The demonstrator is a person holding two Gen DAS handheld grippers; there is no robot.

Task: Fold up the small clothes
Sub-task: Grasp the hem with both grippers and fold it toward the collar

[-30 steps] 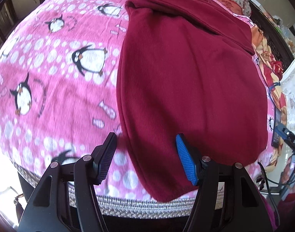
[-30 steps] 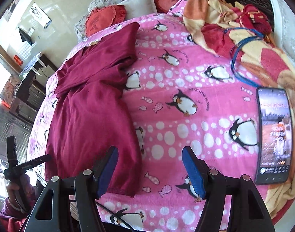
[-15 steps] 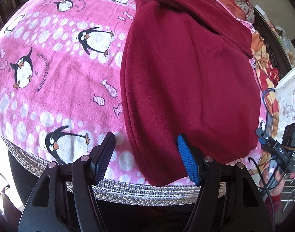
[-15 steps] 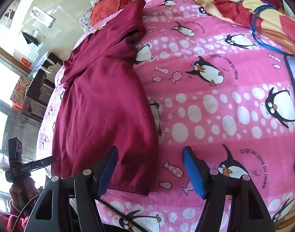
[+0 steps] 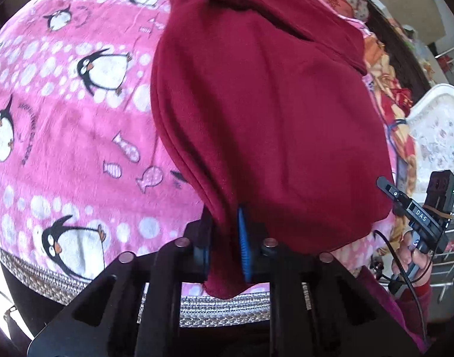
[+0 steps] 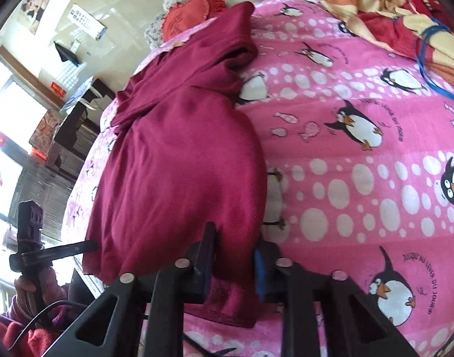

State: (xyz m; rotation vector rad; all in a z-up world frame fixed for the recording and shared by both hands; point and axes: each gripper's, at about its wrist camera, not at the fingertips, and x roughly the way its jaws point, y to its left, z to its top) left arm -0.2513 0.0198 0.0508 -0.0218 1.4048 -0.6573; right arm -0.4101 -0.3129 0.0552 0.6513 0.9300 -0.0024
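A dark red garment lies lengthwise on a pink penguin blanket on a bed. My left gripper is shut on the garment's near left hem corner, and the cloth bunches between the pads. In the right wrist view the same garment runs away from me. My right gripper is shut on its near right hem corner. The other gripper shows at the edge of each view, at the right in the left wrist view and at the left in the right wrist view.
The blanket's woven border marks the near bed edge. A crumpled orange and red blanket with a blue cord lies at the far right. Pillows sit at the head of the bed. A white headboard stands at right.
Both grippers were open just short of the hem. They have moved forward and closed on the garment's two near hem corners, and the cloth now puckers at each grip.
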